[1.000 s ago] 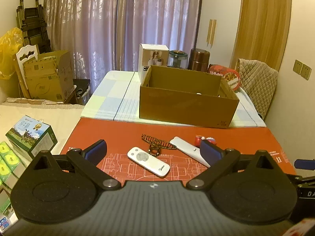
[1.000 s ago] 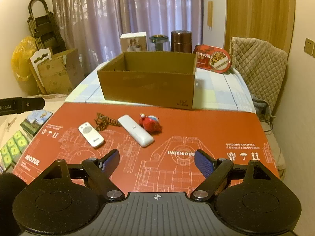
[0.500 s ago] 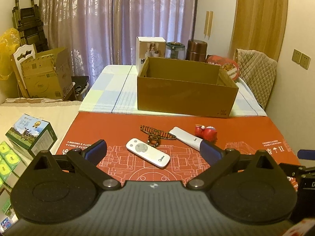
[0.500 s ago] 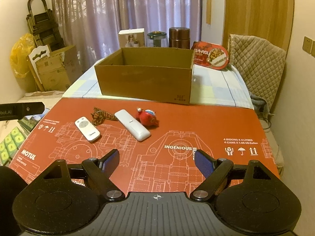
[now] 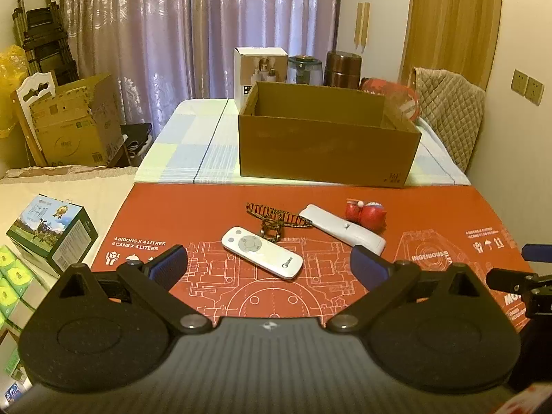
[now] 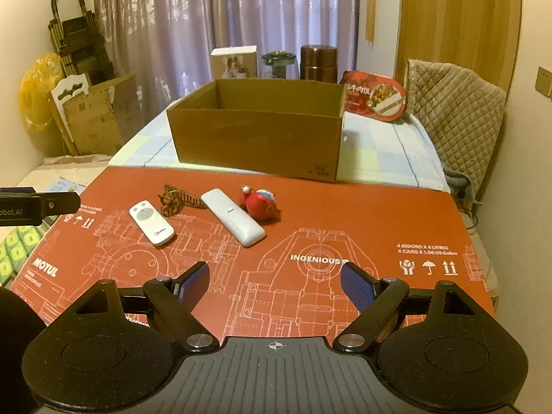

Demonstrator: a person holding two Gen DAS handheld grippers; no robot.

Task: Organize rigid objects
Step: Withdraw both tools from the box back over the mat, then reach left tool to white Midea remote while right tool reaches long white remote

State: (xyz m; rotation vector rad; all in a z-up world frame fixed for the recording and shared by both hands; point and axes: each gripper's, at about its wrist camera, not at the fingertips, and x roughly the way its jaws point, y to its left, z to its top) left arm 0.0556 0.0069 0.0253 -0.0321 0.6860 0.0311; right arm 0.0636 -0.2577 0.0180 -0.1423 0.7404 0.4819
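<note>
Both grippers hang above the near edge of a red printed mat [image 5: 431, 214] and hold nothing. The left gripper [image 5: 269, 265] has its jaws spread wide, and the right gripper [image 6: 275, 284] too.

Four small things lie in a group on the mat, in front of an open cardboard box [image 5: 326, 148]. The short white remote [image 5: 262, 252] is nearest to the left gripper. Behind it lies a striped hair clip [image 5: 276, 220]; its far end seems to touch the long white remote [image 5: 341, 228], but this is hard to make out. A red toy [image 5: 366, 214] sits just beside the long remote, on its right; its shape is too small to tell well.

The floor of the box is hidden in both views by the front wall, so what is inside cannot be seen. Behind the box, a white carton [image 5: 261, 69] and two jars are partly cut off by its rim.

The left view shows the green boxes [image 5: 51, 238] at the left of the mat, and only the edge of the red round package behind the box. The right view shows this package [image 6: 376, 96] fully, with food printed on it, and the word "INGENIOUS" on the mat. In the right view a black part of the left gripper enters from the left edge.
</note>
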